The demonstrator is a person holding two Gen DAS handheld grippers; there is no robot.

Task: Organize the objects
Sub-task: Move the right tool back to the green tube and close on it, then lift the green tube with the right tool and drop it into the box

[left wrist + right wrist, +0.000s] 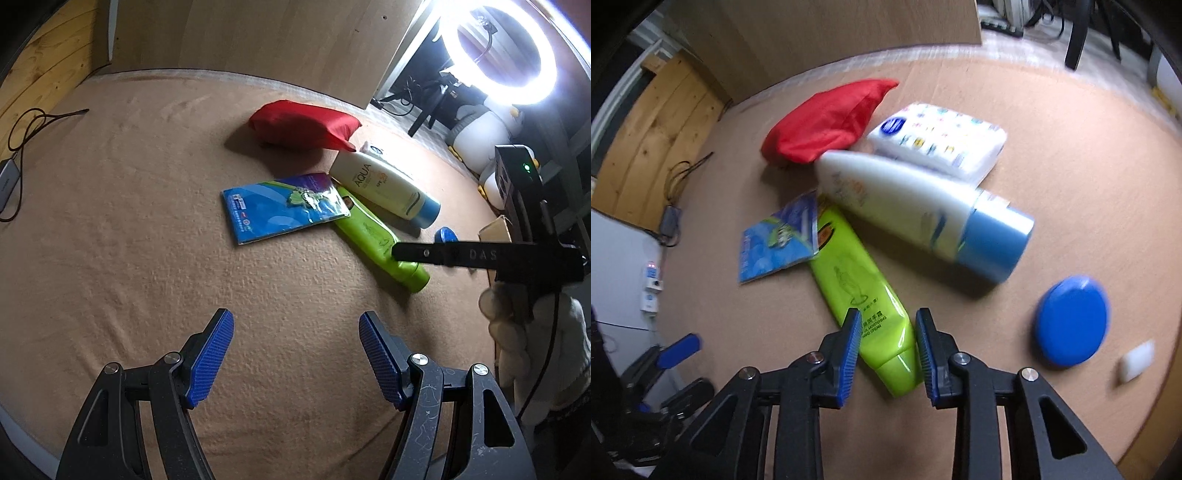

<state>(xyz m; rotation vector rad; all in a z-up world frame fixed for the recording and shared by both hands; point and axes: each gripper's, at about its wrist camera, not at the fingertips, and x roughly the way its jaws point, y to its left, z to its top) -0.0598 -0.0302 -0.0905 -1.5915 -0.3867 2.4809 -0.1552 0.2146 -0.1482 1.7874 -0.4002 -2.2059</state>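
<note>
Two bottles (864, 288), one red pouch (823, 122); left gripper (295, 354) wide, right gripper (884, 350) straddling green.

Booklet (779, 240) overlaps hand-cream tube (864, 295); lotion bottle (916, 214) behind it; pouch (827, 122) farthest back

Tan bed cover (129, 221) bears bottles (864, 291), pouch (303, 125), booklet (280, 206).

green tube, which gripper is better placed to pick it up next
Right. The right gripper is open with its fingers on either side of the green tube near its cap end. The left gripper is open too, but hangs over bare brown cloth, well short of the tube.
</note>
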